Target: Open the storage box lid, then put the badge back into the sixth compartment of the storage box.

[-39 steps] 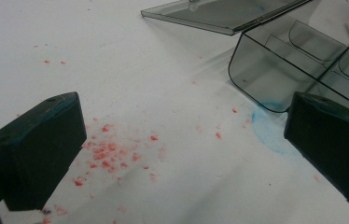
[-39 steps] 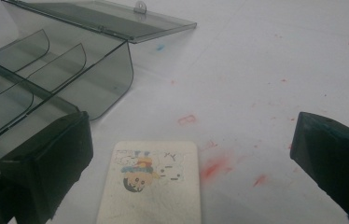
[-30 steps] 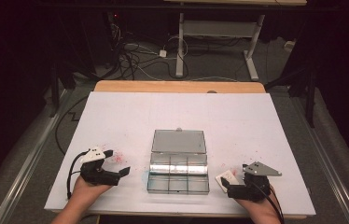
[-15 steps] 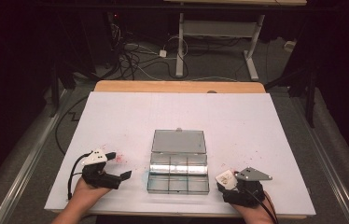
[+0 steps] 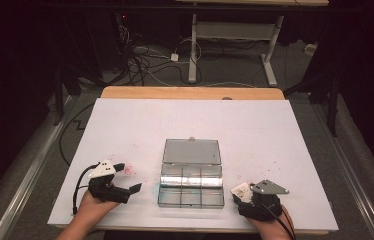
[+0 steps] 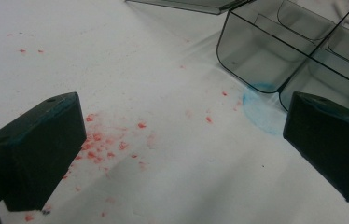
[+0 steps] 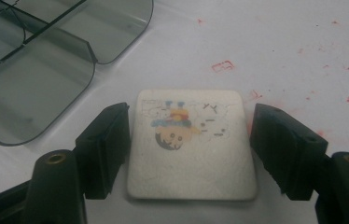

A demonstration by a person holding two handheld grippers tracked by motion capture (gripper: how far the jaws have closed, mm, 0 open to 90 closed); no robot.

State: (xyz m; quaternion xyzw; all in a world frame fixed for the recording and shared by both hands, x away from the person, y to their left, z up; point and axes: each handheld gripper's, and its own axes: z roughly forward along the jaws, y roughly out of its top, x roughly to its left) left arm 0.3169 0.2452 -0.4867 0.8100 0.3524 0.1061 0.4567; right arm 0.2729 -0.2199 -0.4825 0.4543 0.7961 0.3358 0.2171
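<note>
Now closing right tool (image 7: pixel 189 140) around white square cartoon-printed eraser (image 7: pixel 190 144), not yet gripped; clear compartment box (image 5: pixel 191 172) at ten o'clock, unfilled.

Bright evenly lit table (image 5: pixel 125 130), dark surroundings, soft shadows, gripper views slightly blurred

Compartment box (image 5: pixel 191 184) sits near the front middle of the tabletop (image 5: pixel 275 135), its lid (image 5: pixel 191 151) laid open flat behind it. My left gripper (image 5: pixel 125 181) rests on the tabletop left of the box, jaws apart with bare tabletop between them, box corner just ahead to their right. My right gripper (image 5: pixel 239 192) sits right of the box. The flat tile (image 7: pixel 191 142) lies on the tabletop between my right jaws, which have just been closing; small gaps remain either side.
</note>
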